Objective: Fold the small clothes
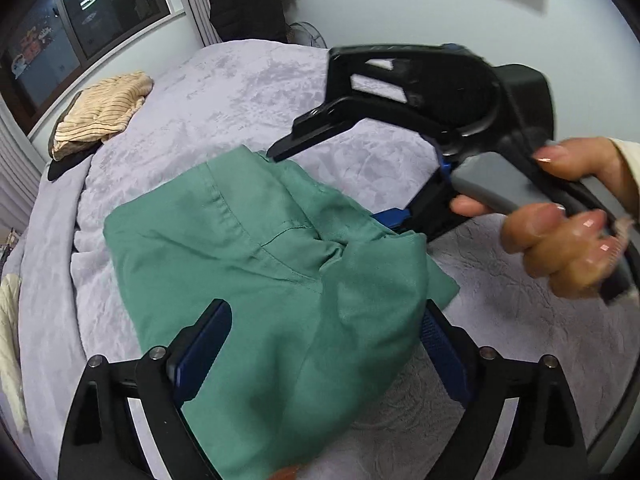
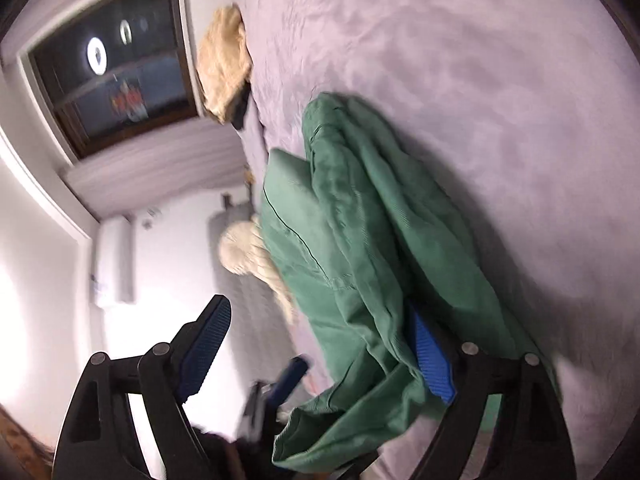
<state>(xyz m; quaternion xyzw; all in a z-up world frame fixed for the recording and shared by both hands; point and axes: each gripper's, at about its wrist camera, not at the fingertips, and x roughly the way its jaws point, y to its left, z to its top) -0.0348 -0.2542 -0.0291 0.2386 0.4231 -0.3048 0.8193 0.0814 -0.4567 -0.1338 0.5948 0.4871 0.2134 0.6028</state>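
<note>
A green garment lies partly folded and bunched on the lilac bedspread. My left gripper is open, its jaws spread wide on either side of the cloth's near part, which drapes between them. My right gripper is open too; green cloth lies over its right finger, the left finger is free in the air. In the left wrist view the right gripper's body is held by a hand just beyond the garment's far right edge.
A folded cream striped garment on something dark sits at the bed's far left corner by the window. A cream knitted piece lies at the bed's left edge. A dark jacket hangs on the far wall.
</note>
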